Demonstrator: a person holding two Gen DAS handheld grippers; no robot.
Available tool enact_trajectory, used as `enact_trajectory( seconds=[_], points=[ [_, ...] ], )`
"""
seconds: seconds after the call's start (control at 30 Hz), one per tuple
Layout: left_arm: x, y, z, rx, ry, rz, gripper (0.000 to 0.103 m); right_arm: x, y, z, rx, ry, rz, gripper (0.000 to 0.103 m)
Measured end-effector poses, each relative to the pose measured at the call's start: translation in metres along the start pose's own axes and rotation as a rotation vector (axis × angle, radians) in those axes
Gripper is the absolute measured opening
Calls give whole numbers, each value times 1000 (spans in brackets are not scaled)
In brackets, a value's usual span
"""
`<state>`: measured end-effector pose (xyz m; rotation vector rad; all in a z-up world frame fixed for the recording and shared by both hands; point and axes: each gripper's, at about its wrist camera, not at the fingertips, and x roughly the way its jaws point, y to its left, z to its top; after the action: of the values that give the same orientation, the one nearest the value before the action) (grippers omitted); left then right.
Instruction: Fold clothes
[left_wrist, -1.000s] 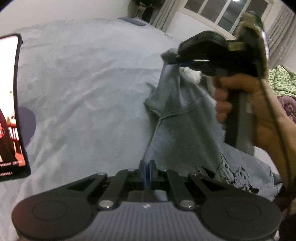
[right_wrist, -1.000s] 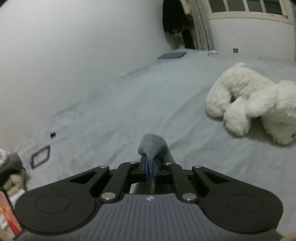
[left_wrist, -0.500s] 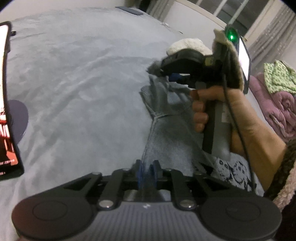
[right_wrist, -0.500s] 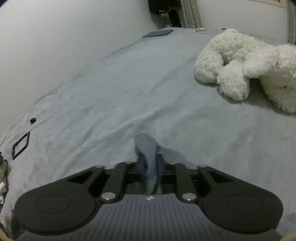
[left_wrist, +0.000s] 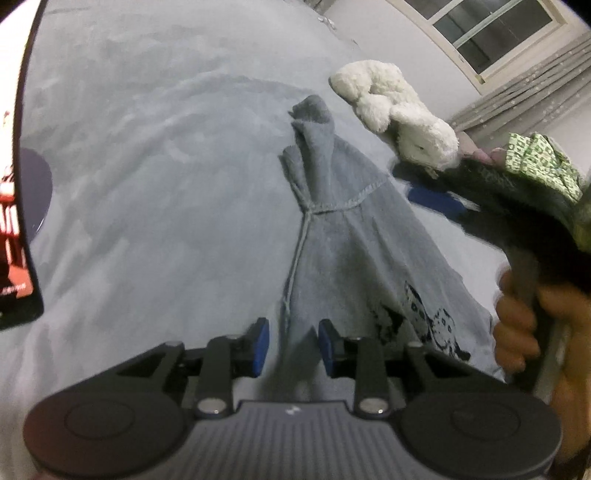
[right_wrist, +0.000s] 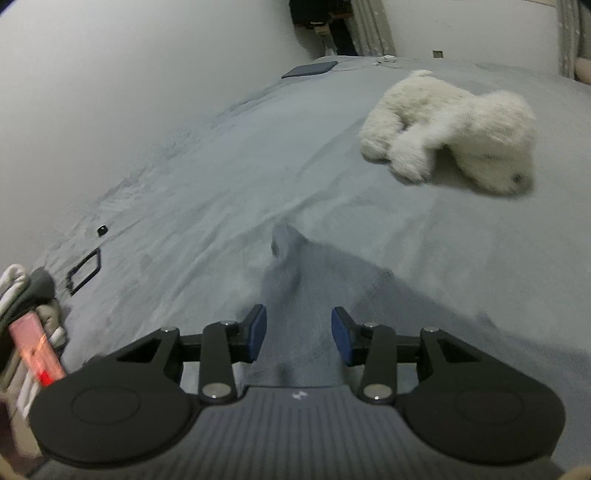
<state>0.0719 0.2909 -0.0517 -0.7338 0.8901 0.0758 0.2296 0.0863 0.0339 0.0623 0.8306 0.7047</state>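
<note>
your left gripper (left_wrist: 291, 345) and right gripper (right_wrist: 298, 334) both stand released; the jaws have just been opening, grey cloth lying slack between the pads, unpressed. the grey printed sweatshirt (left_wrist: 351, 236) lies on the bed (left_wrist: 147, 166), sleeve stretched toward 12 o'clock, apparently laid out straight for the next fold. a white plush toy (right_wrist: 454, 129) sits near the sleeve tip at 1 o'clock and could crowd a sideways fold. other clothes (left_wrist: 539, 162) are heaped at 2 o'clock, a phone screen (left_wrist: 14, 221) at 9.
</note>
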Motion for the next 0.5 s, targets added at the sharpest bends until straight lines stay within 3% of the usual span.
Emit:
enact_trajectory(
  seconds=[0.17,0.5],
  points=[
    [-4,0,-12,32,21,-6,30,-45,-10,-36,29,12,-20,43],
    [-27,-9,-60,234,102,-9,28,-156,-57,-118,168,-40,-119,43]
  ],
)
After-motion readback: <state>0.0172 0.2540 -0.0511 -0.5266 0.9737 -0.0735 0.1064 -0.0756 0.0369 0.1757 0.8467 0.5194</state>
